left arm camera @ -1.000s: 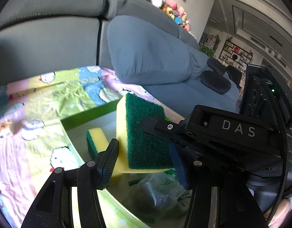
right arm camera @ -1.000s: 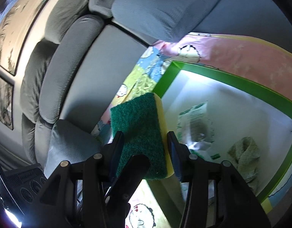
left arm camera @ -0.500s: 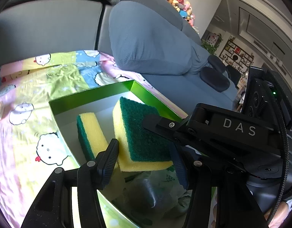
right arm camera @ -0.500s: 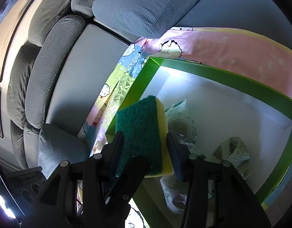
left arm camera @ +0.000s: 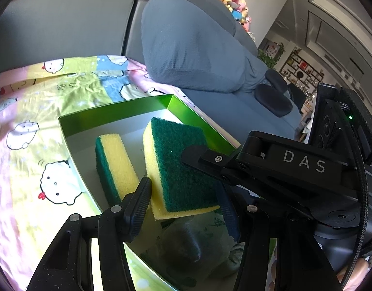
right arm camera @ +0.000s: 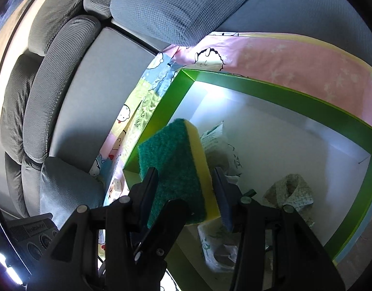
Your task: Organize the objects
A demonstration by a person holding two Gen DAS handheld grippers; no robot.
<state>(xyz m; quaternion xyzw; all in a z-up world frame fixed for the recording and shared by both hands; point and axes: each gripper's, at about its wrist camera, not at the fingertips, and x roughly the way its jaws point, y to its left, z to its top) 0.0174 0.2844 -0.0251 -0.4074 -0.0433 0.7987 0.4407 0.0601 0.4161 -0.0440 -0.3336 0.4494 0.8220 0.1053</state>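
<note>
One green-and-yellow sponge [left arm camera: 178, 167] is held by both grippers above the green box [left arm camera: 113, 111]. My left gripper [left arm camera: 183, 201] is shut on its edges. My right gripper [right arm camera: 184, 190] is shut on its faces, one pad on the green scouring side and one on the yellow side of the sponge [right arm camera: 176, 169]. In the left wrist view, a finger [left arm camera: 200, 155] of the right gripper lies across the green face. A second sponge [left arm camera: 115, 167] stands on edge inside the box, to the left of the held one.
The white-floored box [right arm camera: 282, 97] also holds a plastic packet [right arm camera: 219, 150] and a crumpled cloth [right arm camera: 290, 189]. It sits on a cartoon-print blanket [left arm camera: 40, 126] on a grey sofa [left arm camera: 64, 24], with a grey cushion [left arm camera: 190, 48] behind.
Both grippers tipped downward together with the sponge, so much more of the box shows under it. Both grips on the sponge stayed the same.
</note>
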